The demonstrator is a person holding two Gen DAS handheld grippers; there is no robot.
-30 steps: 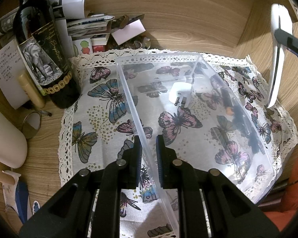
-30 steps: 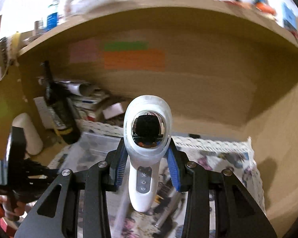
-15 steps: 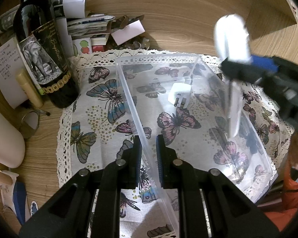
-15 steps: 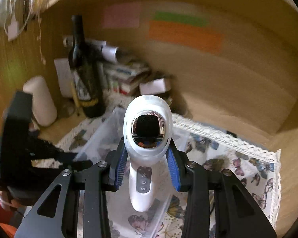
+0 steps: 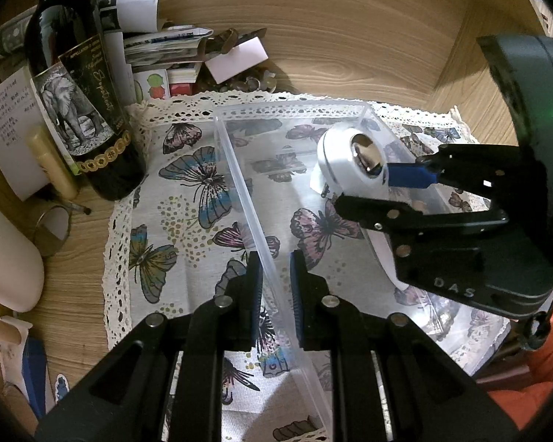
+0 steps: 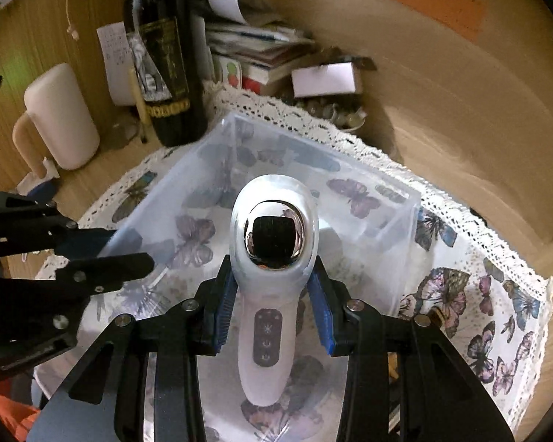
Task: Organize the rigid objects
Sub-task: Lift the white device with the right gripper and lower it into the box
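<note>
A clear plastic bin (image 5: 239,169) stands on a butterfly-print cloth (image 5: 173,221). My left gripper (image 5: 275,276) is shut on the bin's near left wall. My right gripper (image 6: 272,294) is shut on a white handheld device (image 6: 272,258) with a chrome head and holds it over the inside of the bin (image 6: 405,228). In the left wrist view the device (image 5: 354,162) and the right gripper (image 5: 379,191) hang above the bin's middle. A white plug adapter (image 5: 317,184) lies in the bin, mostly hidden behind the device.
A dark wine bottle (image 5: 81,103) stands left of the bin, with stacked papers and books (image 5: 166,48) behind it. A cream mug (image 6: 59,118) is at far left. Wooden walls (image 5: 350,37) close in behind and to the right.
My right gripper has brought the white device down from the upper right to over the bin's interior. My left gripper has kept its hold on the bin wall.
</note>
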